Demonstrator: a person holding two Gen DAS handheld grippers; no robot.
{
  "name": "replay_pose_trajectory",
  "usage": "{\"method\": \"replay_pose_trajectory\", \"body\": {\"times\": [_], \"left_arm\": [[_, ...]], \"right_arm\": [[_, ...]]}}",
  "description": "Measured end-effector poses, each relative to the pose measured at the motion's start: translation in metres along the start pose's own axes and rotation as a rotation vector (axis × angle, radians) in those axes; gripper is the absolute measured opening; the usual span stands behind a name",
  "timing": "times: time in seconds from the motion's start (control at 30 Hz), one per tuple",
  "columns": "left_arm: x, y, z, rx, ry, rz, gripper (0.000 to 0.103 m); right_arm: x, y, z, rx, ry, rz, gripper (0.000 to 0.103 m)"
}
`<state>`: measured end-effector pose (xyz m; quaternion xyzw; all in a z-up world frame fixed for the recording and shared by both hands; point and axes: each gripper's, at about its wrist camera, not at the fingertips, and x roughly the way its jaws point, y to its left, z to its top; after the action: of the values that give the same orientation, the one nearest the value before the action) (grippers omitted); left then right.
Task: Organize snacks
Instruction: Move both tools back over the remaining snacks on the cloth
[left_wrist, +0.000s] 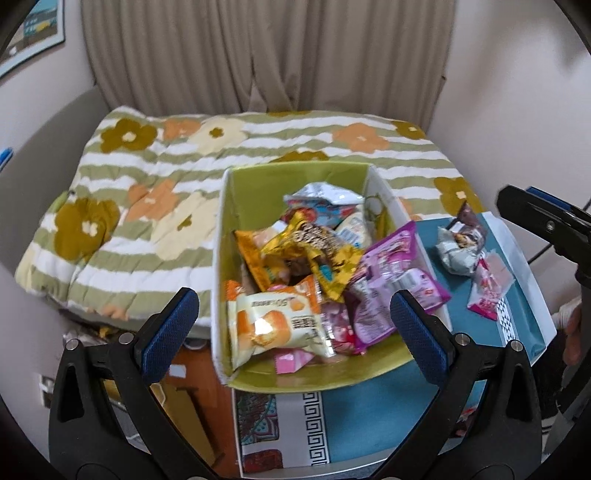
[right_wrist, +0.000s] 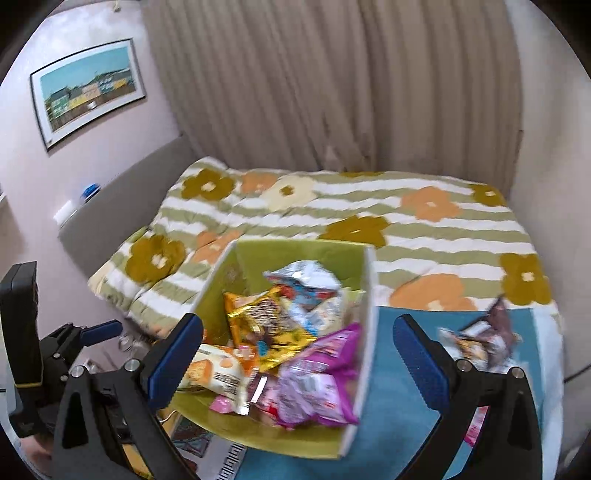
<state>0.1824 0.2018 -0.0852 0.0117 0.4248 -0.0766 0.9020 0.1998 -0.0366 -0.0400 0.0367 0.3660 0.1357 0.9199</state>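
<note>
Most of the snacks already sit in the green box (left_wrist: 295, 177), a stiff card box with white outer walls, heaped with crinkly foil and plastic packets. Two remain outside on the teal-patterned surface (left_wrist: 524, 306) to its right: a silver-and-brown packet (left_wrist: 460, 243) and a flat pink packet (left_wrist: 489, 291). Judging by this, gathering is nearly finished. The left hand-held gripper (left_wrist: 295, 325) hangs over the box, jaws spread wide, empty. The right hand-held gripper (right_wrist: 297, 360) is likewise agape and empty; it likely needs to swing right and pinch a slippery packet's edge.
</note>
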Motion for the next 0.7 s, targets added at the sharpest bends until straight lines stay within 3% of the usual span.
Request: {"method": "replay_pose_trajectory", "body": {"times": [0.37, 0.7], "left_arm": [[-0.016, -0.079, -0.015, 0.049, -0.023, -0.037, 0.103], [-0.009, -0.193, -0.042, 0.016, 0.010, -0.072, 0.103]], "right_arm": [[-0.084, -0.084, -0.040, 0.107, -0.083, -0.166, 0.102], [-0.127, -0.172, -0.073, 0.082, -0.063, -0.200, 0.102]]}}
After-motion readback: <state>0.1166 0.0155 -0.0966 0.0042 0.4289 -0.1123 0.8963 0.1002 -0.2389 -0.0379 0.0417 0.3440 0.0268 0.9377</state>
